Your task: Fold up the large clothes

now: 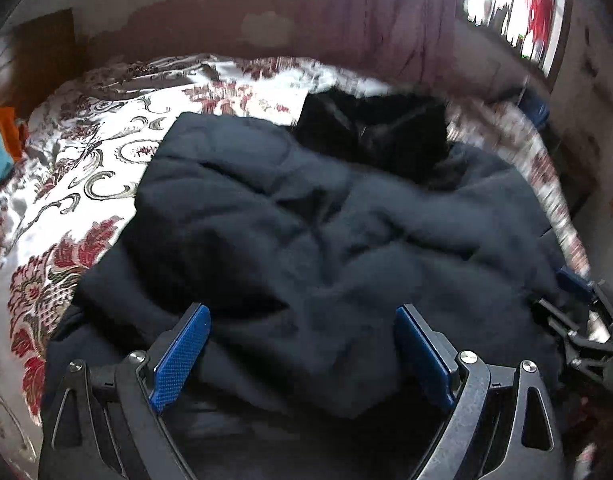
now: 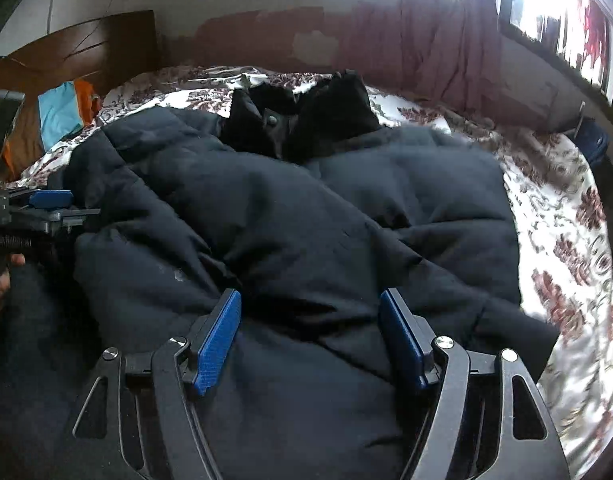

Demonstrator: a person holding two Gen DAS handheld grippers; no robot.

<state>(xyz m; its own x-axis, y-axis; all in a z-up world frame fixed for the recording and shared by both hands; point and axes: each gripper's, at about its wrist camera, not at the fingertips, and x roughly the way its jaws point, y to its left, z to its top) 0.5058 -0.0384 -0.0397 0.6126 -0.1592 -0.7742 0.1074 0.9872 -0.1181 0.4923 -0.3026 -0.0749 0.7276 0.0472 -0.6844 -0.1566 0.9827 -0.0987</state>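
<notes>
A large dark navy padded jacket (image 1: 306, 220) lies rumpled on the bed, its black hood or collar (image 1: 378, 132) at the far end. My left gripper (image 1: 302, 316) is open just above the near part of the jacket, its blue pads (image 1: 182, 356) wide apart with nothing between them. In the right wrist view the same jacket (image 2: 286, 220) fills the middle, with the black collar and a snap button (image 2: 272, 120) at the back. My right gripper (image 2: 310, 300) is open over the jacket's near edge. The left gripper shows at that view's left edge (image 2: 46, 200).
The bed has a white sheet with red floral print (image 1: 86, 168) (image 2: 566, 240). A wooden headboard (image 2: 86, 44) and blue and orange cloth (image 2: 62, 112) are at the far left. A maroon curtain (image 2: 418, 32) and bright window (image 2: 546, 0) are behind.
</notes>
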